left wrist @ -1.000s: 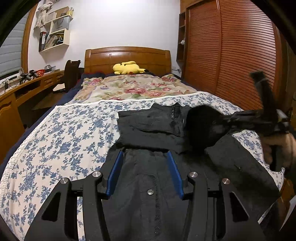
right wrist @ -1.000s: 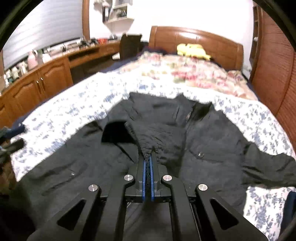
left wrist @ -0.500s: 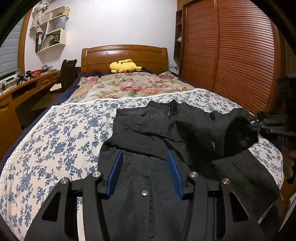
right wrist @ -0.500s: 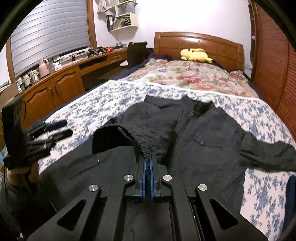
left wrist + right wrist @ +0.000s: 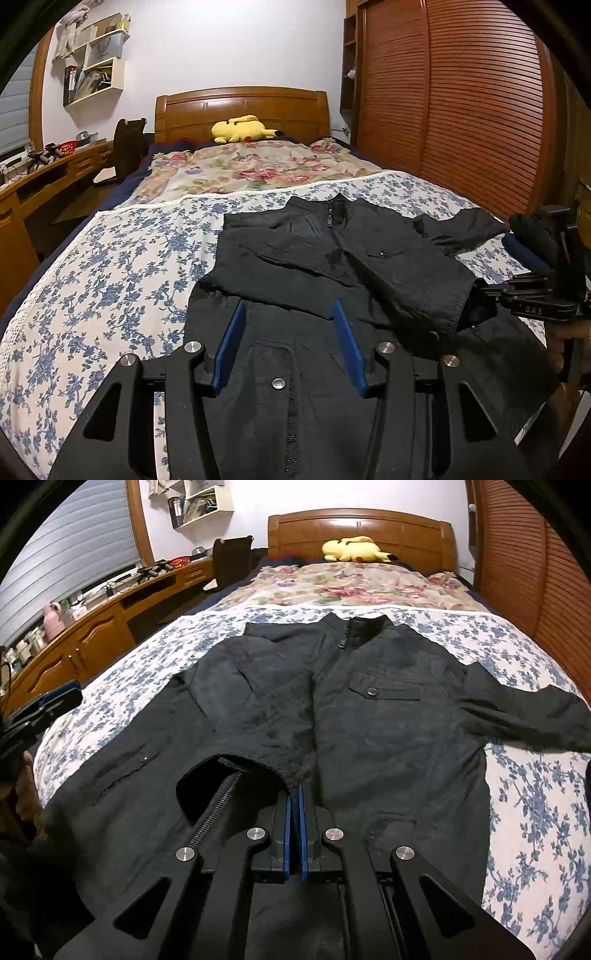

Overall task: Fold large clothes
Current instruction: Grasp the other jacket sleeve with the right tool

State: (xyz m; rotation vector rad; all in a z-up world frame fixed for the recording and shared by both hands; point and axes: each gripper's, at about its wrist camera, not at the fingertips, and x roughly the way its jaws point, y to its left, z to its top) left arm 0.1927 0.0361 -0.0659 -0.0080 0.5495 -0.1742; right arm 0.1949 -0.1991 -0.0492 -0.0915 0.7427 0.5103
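On my far left runs the wooden worktop [image 5: 92, 635] along the wall, cluttered with small items I cannot make out, and a dark chair [image 5: 231, 559] stands at its far end. My left gripper [image 5: 288, 347] hovers just above the near hem of the black jacket [image 5: 369, 709], its blue fingers [image 5: 229, 343] spread apart with nothing between them; a snap button of the jacket shows in the gap.

The jacket lies face up on the blue-flowered bedspread [image 5: 110, 266], collar toward the headboard [image 5: 362, 524], zip closed at the neck, a buttoned chest pocket [image 5: 384, 692] on its front. One sleeve is folded across the chest.

My right gripper [image 5: 294, 801] has its fingers pressed together, pinching the cuff of that folded sleeve [image 5: 258, 738] low over the jacket's middle. From the left camera I see it at the right edge, a hand [image 5: 569, 332] around its handle.

Further right, the other sleeve [image 5: 524, 712] stretches out across the bedspread toward the slatted wardrobe doors [image 5: 461, 110]. At the head of the bed, a yellow plush toy [image 5: 354, 550] rests above a rose-patterned blanket [image 5: 351, 583].
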